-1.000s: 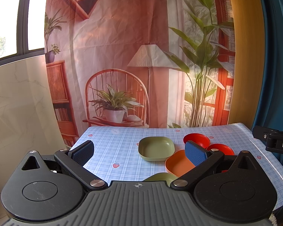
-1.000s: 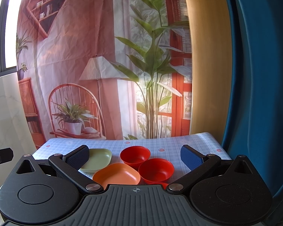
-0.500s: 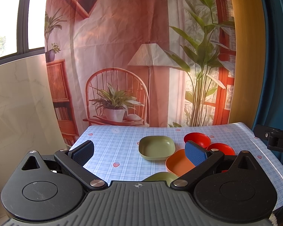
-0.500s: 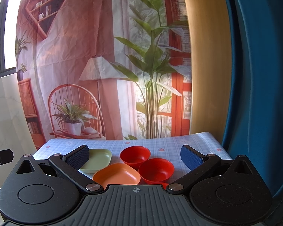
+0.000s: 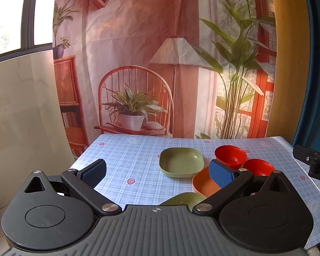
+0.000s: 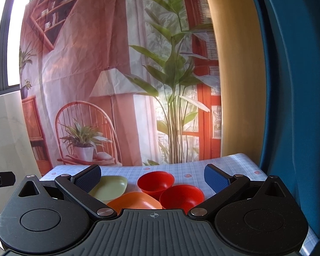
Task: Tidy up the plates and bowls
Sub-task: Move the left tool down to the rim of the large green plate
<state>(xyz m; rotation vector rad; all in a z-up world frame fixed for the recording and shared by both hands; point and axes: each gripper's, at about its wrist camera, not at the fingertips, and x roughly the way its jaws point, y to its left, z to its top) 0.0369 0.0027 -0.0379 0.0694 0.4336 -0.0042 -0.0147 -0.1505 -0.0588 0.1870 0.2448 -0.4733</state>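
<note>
Daylight is pouring in through the blown-out white window (image 5: 4, 15) up left of the tool, washing out its panes. Sun is glaring off the blue checked tablecloth (image 5: 125, 155) ahead and glowing through the printed fabric backdrop (image 6: 91, 49). Fisheye is bending the edges hard. Focus is staying sharp; the near black tool body is sitting in shade.

Two cameras look across the same surface

Each sits low behind its own jaws, facing the picture wall. Both see the green plate (image 5: 181, 165) (image 6: 112, 186) and two red bowls; the right one looks from farther right.
</note>
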